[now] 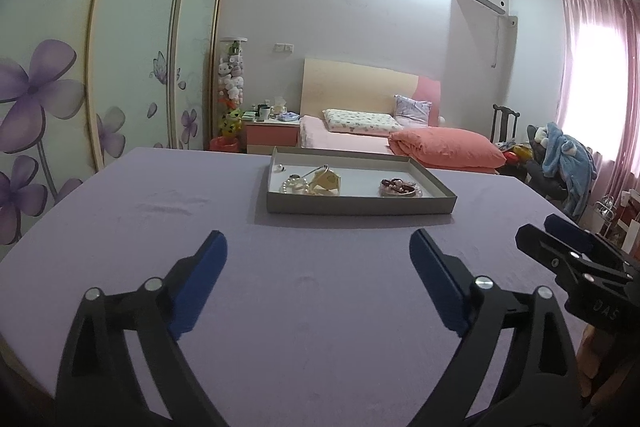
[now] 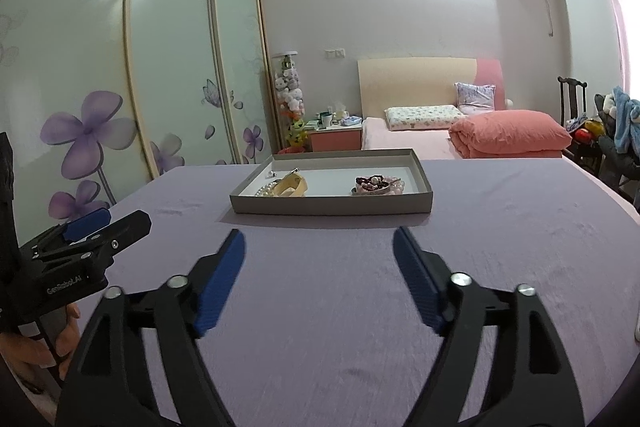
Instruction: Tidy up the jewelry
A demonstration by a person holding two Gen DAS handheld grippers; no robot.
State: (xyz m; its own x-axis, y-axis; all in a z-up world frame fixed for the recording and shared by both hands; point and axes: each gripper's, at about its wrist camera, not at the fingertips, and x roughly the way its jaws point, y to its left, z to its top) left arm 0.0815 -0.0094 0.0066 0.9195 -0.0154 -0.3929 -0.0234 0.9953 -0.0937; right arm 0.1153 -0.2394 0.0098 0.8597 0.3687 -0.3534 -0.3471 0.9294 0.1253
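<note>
Left wrist: right claw (image 1: 568,233) cropped.

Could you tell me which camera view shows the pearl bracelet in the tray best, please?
The left wrist view: the pearl bracelet lies as a nearly full loop in the tray. In the right wrist view, the cream bracelet hides most of it, leaving one short arc.

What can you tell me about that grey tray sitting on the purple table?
The grey tray is a shallow rectangular box, cardboard by its look, with low upright walls and a pale floor. It lies flat on the purple cloth, beyond both open grippers, touched by neither. Inside, a pearl strand and cream band lie at its left, and a dark beaded cluster at its right.
</note>
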